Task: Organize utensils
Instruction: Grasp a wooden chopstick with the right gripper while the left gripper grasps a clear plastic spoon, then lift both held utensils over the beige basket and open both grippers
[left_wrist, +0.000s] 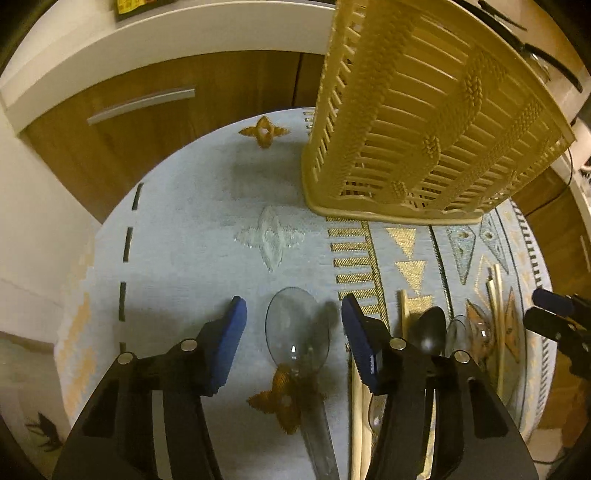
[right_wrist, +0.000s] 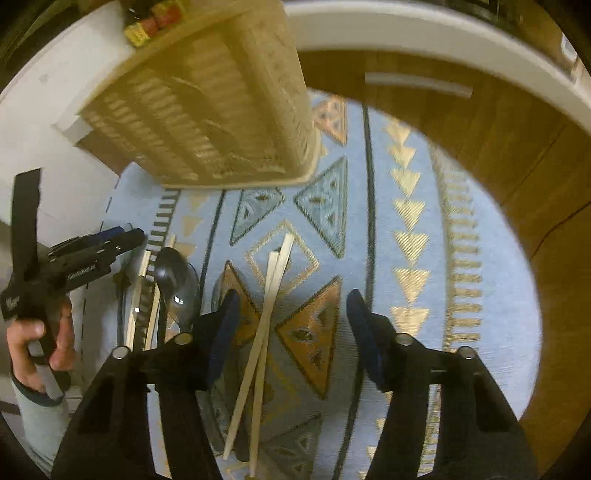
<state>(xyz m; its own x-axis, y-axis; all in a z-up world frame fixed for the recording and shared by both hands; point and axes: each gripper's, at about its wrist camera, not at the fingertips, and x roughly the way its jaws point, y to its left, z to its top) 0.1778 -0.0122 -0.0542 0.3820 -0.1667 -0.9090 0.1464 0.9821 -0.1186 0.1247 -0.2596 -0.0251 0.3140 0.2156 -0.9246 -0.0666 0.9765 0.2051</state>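
A beige slatted utensil basket (left_wrist: 424, 122) stands on the round patterned table at the back; it also shows in the right wrist view (right_wrist: 207, 110). My left gripper (left_wrist: 291, 321) is open, its jaws on either side of a clear plastic spoon (left_wrist: 297, 328) lying on the cloth. To its right lie a black spoon (left_wrist: 428, 328), another clear spoon (left_wrist: 465, 332) and wooden chopsticks (left_wrist: 496, 295). My right gripper (right_wrist: 291, 314) is open above a pair of wooden chopsticks (right_wrist: 266, 314). The black spoon (right_wrist: 173, 277) lies to its left.
The table wears a light blue cloth (left_wrist: 184, 258) with gold and black patterns. Brown cabinets with a white countertop (left_wrist: 166, 33) stand behind. The other gripper shows at the edge of each view (right_wrist: 85, 254).
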